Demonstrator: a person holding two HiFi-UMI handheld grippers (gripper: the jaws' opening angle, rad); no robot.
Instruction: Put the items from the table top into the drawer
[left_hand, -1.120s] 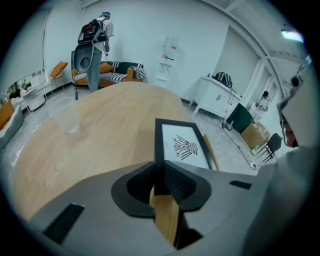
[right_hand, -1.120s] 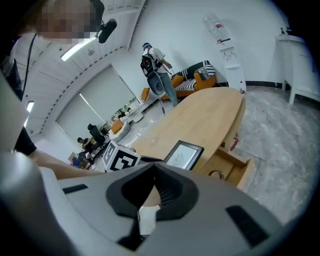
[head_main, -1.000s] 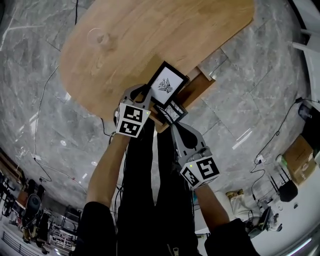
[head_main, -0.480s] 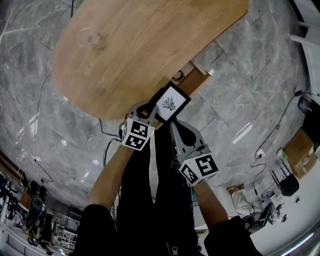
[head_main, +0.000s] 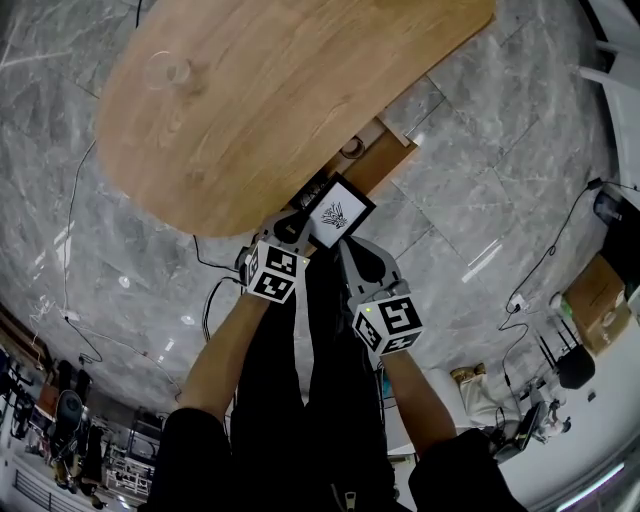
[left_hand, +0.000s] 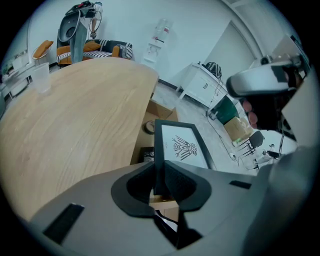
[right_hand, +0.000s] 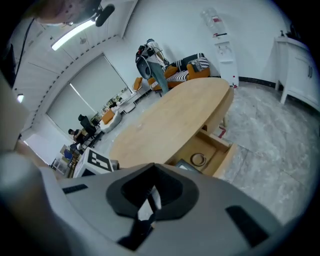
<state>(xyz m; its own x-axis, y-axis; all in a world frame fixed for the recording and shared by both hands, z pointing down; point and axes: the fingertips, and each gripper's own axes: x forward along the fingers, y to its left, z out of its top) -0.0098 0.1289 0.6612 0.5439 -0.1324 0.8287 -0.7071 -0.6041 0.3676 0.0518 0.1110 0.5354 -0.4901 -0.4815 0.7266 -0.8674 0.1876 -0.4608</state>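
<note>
A clear cup (head_main: 165, 72) stands alone near the far left end of an oval wooden bench (head_main: 270, 90), which is set on a grey marble floor (head_main: 500, 200). At the bench's near edge, the left gripper (head_main: 297, 222) has its jaws clamped on the left edge of a black picture frame (head_main: 338, 212). The jaws are parted only by the thickness of that edge. The frame holds a white sheet printed with a dark, bird-like design and lies face up. It juts out ahead of the jaws just off the bench's edge, at the near end of an open wooden drawer (head_main: 385, 165). No view shows whether the frame touches the drawer.

In the left gripper view, the frame (left_hand: 182, 147) runs forward from the left gripper (left_hand: 160, 170). The bench (left_hand: 75, 130) spreads to its left, with the cup (left_hand: 41, 77) far back.

Inside the drawer lie a small ring (head_main: 352, 148) and, nearer the person, a dark flat item (right_hand: 182, 165).

To the right of the frame, the right gripper (head_main: 348, 252) points toward the drawer with its jaws closed together and nothing between them. The right gripper view shows the tips of the right gripper (right_hand: 152, 167) meeting, with the ring (right_hand: 198, 159) and the drawer (right_hand: 227, 150) beyond them.
</note>
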